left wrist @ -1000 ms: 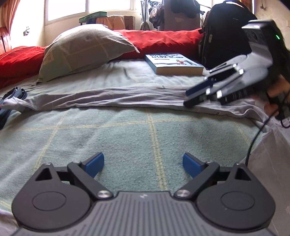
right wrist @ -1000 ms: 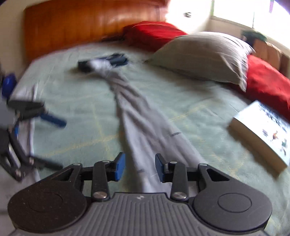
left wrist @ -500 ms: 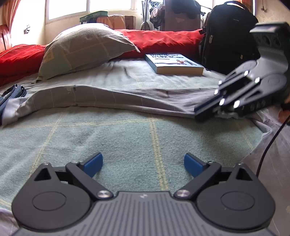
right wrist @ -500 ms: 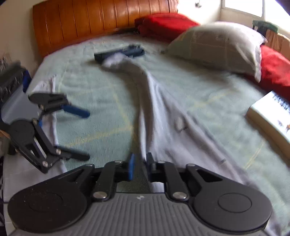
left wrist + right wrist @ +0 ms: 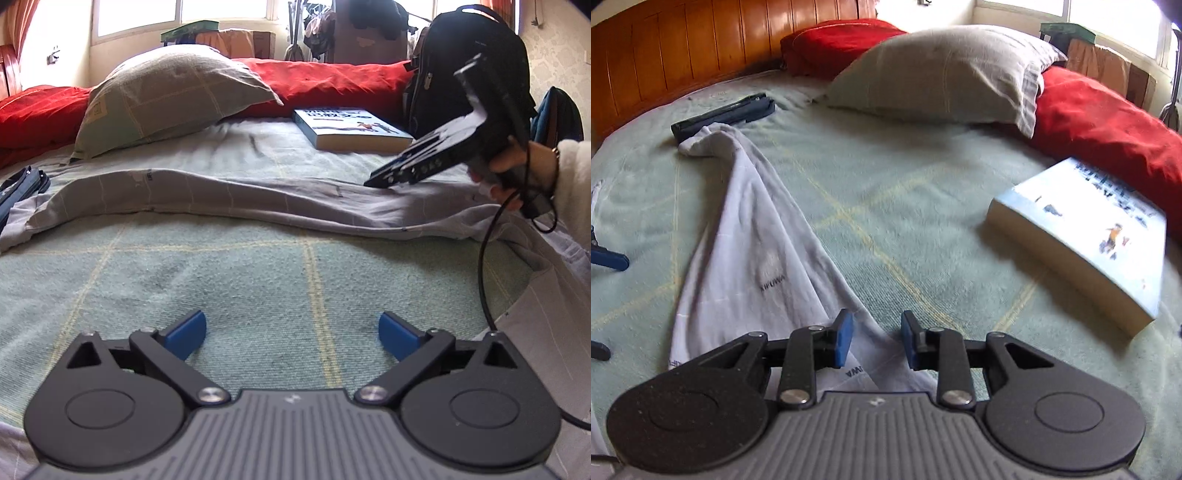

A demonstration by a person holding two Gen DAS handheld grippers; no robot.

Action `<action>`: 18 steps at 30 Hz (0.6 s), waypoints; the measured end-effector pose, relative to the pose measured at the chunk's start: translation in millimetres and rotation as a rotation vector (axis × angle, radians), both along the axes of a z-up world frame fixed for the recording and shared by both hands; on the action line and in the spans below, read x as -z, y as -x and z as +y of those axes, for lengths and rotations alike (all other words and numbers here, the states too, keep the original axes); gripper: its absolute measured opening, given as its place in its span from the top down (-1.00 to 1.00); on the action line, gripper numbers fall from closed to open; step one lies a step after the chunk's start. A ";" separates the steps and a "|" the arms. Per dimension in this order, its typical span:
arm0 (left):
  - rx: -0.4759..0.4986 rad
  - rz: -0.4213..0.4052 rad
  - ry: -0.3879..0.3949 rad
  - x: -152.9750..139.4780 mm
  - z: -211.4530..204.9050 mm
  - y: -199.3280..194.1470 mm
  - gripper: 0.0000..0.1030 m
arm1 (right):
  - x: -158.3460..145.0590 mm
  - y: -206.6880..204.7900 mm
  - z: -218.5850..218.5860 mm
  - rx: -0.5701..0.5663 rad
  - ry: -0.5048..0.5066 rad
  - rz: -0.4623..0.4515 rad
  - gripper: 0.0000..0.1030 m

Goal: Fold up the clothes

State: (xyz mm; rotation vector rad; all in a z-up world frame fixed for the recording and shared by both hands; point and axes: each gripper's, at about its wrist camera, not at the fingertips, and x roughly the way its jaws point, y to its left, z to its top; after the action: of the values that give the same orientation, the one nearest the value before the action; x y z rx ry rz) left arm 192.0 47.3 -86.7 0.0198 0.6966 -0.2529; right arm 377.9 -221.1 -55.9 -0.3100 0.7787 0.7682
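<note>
A grey garment (image 5: 750,236) is seen stretched in a long strip across the green bed (image 5: 258,280), apparently laid out for folding. The right tool (image 5: 873,339) is held low over its near end, jaws opening, cloth lying beneath them but not pinched. The left tool (image 5: 291,332) is kept spread wide above bare bedding, gripping nothing. Counted on the bed: one garment, one book (image 5: 351,127), one grey pillow (image 5: 166,92), one dark folded item (image 5: 724,116).
</note>
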 end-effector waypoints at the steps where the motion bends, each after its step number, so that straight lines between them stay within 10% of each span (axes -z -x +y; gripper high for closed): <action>1: 0.001 0.000 0.001 0.2 -0.1 0.0 -0.95 | 1.3 0.6 -0.4 -0.005 -0.009 0.009 0.35; 5: 0.002 0.002 0.005 0.8 -0.2 -0.4 -0.96 | -1.4 13.5 5.3 -0.066 0.001 0.011 0.92; 18: 0.001 0.001 0.011 1.9 0.2 -0.2 -0.96 | -3.2 -46.0 -4.5 0.188 -0.038 0.003 0.93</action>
State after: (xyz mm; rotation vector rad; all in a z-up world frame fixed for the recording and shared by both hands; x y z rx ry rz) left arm 192.2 47.5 -88.6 0.0093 0.6962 -0.2582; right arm 423.9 -225.6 -52.6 -0.1986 0.7829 0.6055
